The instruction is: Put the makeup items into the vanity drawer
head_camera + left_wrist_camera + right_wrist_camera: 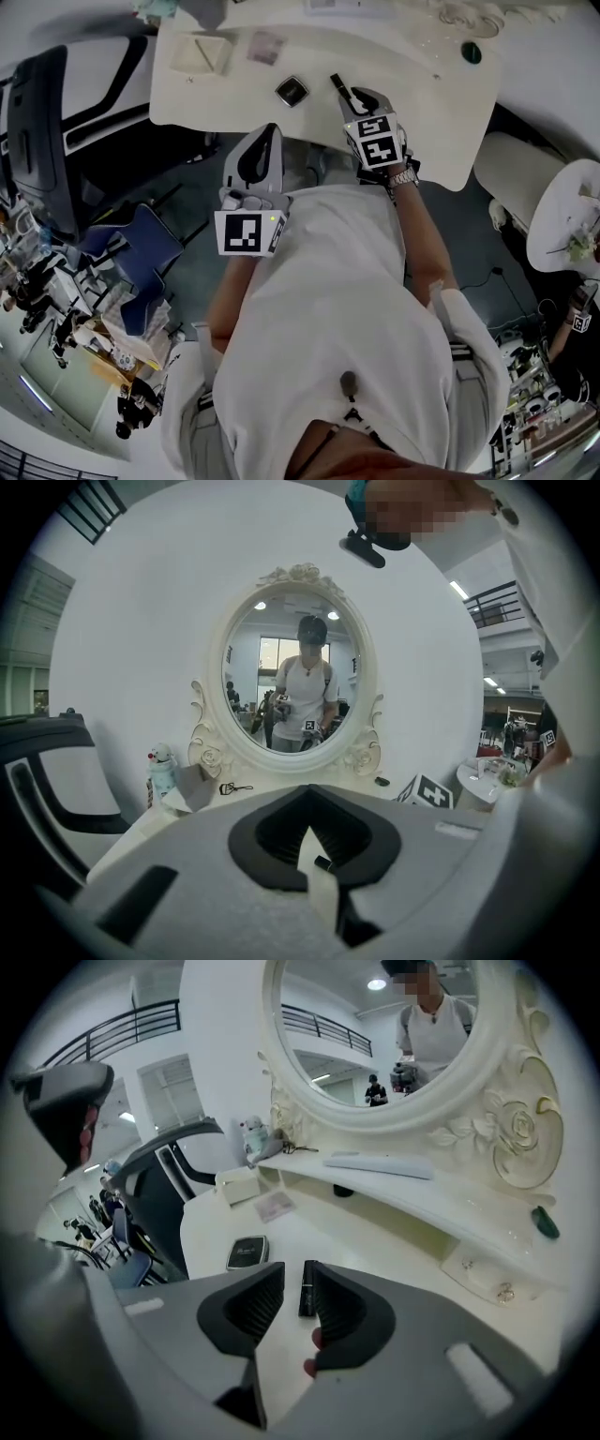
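We hold a grey two-jaw right gripper [293,1286] low over a glossy white vanity tabletop [431,94]. Its jaws are spread apart and clamp nothing. Between them, close to the right-hand pad, a slim black makeup tube [307,1288] lies flat on the top. It looks light, stiff and smooth, so we judge that it may roll or slip. A pinch across its middle, square to its length, seems safest.

Just to its left lies a flat square black compact [247,1252]. It is low and hard-shelled, and probably best taken by opposite edges.

Our left gripper [266,141] is closed and empty, held off the table's front edge.

The surface looks hard and slick. Behind it rise an oval mirror in an ornate cream frame [298,576] and a narrow raised shelf [450,1208]. No drawer shows in any view. A black office chair [37,122] stands to the left, in a bright open hall.
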### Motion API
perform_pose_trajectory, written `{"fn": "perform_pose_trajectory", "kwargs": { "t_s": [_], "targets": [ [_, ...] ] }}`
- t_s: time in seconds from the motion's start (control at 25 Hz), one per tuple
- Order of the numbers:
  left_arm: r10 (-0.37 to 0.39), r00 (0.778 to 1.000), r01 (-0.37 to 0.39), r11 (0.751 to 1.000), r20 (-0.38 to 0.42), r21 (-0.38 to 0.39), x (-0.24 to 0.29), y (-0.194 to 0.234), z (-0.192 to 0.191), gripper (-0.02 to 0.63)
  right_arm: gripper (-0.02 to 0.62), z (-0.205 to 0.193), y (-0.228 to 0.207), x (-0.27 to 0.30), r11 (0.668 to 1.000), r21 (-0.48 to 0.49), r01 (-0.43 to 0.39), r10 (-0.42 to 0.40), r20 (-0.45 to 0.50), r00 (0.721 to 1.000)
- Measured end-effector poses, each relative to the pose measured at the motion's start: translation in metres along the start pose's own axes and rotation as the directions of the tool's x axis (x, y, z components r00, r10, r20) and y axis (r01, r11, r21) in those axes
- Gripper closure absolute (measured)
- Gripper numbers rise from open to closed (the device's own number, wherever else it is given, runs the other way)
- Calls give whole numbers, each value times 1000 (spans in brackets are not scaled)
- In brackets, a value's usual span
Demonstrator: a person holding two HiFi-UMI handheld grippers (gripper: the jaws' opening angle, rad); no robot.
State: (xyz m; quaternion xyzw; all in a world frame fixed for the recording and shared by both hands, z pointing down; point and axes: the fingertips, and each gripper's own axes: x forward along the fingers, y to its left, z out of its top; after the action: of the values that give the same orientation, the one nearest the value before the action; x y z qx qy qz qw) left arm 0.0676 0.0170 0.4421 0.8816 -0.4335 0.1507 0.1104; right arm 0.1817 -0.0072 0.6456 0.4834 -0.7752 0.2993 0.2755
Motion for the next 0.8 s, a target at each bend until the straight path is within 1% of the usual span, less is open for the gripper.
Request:
{"fn": "perform_pose_trajectory", "kwargs": {
  "t_s": [0.12, 0.2, 0.28, 0.36, 0.56, 0.8],
  "targets": [
    [10, 1000, -10, 1000, -9, -10, 2, -2, -3, 600, 485, -6, 3, 13, 998, -55, -3, 0, -55, 998],
    [15, 1000, -15, 1000, -19, -13, 1, -3, -6, 600, 464, -13, 6, 20, 998, -61, -19, 13, -101, 995],
    [15, 1000, -15, 1000, -25, -14, 0, -5, -9, 600, 460, -20, 5, 26, 999, -47, -20, 13, -148, 989],
    [17, 1000, -17, 1000, -24, -17, -1, -6, -10, 600, 460, -26, 0, 31, 1000, -24, 0, -4, -194, 981],
    [27, 999, -27, 1000, -17, -4, -4, -4, -6, 600, 460, -40, -6, 39, 999, 22, 34, -26, -311, 950],
    [45, 999, -46, 999, -22, -14, -5, 3, -8, 600, 454, -48, -3, 50, 998, 44, 40, -20, -386, 922]
  ]
}}
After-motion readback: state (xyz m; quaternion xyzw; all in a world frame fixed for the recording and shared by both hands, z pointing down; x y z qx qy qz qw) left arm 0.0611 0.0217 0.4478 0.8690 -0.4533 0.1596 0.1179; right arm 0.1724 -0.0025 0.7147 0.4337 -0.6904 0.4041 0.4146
